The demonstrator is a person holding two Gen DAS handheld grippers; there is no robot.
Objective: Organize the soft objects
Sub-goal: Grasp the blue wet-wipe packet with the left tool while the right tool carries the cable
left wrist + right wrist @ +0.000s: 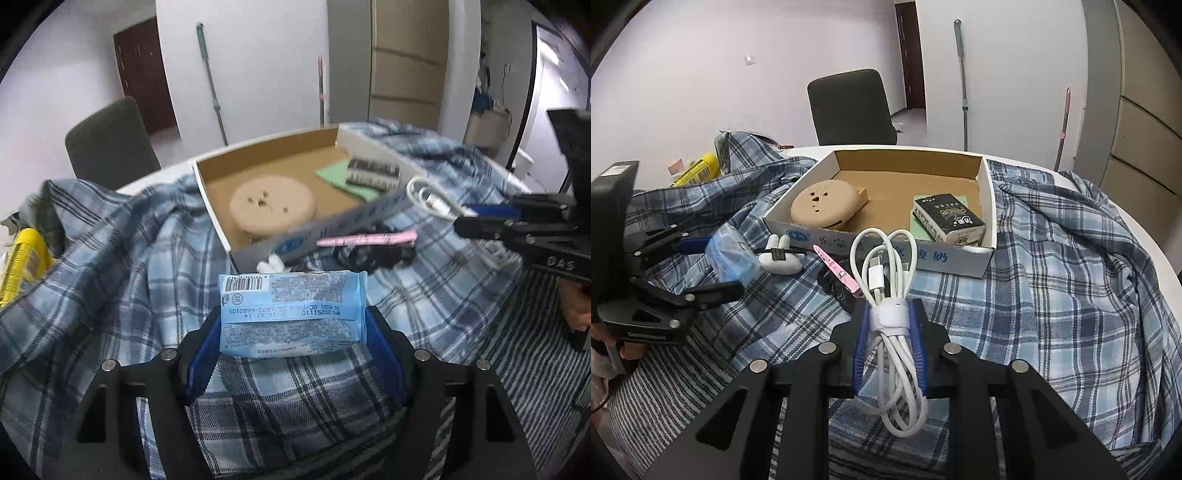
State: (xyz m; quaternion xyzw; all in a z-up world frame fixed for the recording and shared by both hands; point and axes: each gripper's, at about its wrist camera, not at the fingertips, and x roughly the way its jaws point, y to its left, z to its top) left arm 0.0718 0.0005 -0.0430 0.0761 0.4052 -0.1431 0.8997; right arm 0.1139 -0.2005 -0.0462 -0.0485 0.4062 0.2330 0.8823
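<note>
My left gripper (293, 325) is shut on a light blue tissue packet (291, 314), held above the blue plaid shirt (129, 258); it also shows in the right wrist view (713, 266) with the packet (733, 254). My right gripper (889, 317) is shut on a coiled white cable (886, 280) bound with a white strap, near the front of the cardboard box (986, 206). In the left wrist view the right gripper (469, 218) carries the cable (432, 197) by the box (207, 184). The box holds a tan round case (823, 203) and a tissue pack (947, 218) on a green sheet.
A white plush toy (779, 253), a pink pen (838, 275) and a black item (836, 290) lie on the shirt before the box. A yellow tube (698, 168) lies at the far left. A grey chair (849, 107) stands behind the round table. A striped cloth (665, 387) lies nearest.
</note>
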